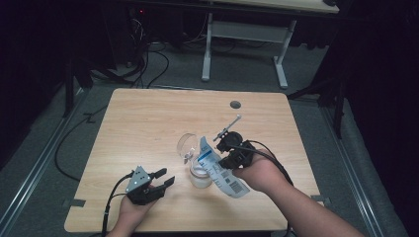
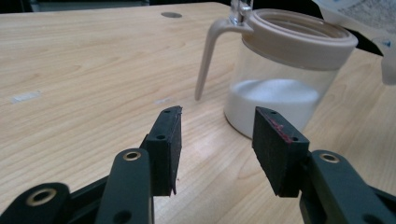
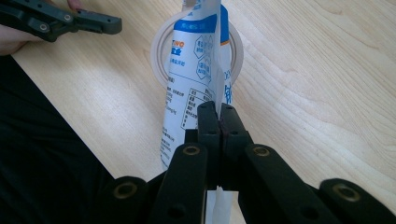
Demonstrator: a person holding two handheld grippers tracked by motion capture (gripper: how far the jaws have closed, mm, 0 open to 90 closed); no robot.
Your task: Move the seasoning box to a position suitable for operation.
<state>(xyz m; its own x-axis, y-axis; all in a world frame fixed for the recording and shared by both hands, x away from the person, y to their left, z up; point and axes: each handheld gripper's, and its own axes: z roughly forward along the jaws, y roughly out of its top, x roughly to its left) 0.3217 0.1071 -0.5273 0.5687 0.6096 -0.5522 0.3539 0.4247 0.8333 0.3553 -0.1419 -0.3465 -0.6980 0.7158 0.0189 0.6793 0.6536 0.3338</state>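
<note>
On the table (image 1: 148,113), right gripper (image 3: 218,116) pinches the packet (image 3: 196,60) over the jar (image 2: 289,70) (left gripper (image 2: 217,140) spread).

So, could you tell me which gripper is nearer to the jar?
Right. The right gripper holds the packet over the jar; the left gripper sits open beside it, apart.

I'm working over a light wood-grain table (image 1: 148,118) with rounded corners and a small round grommet hole (image 1: 235,104) near its far edge. Standing directly on it, toward the near middle, is a clear jar (image 1: 200,174) with a beige rim and handle, white powder in its bottom.
</note>
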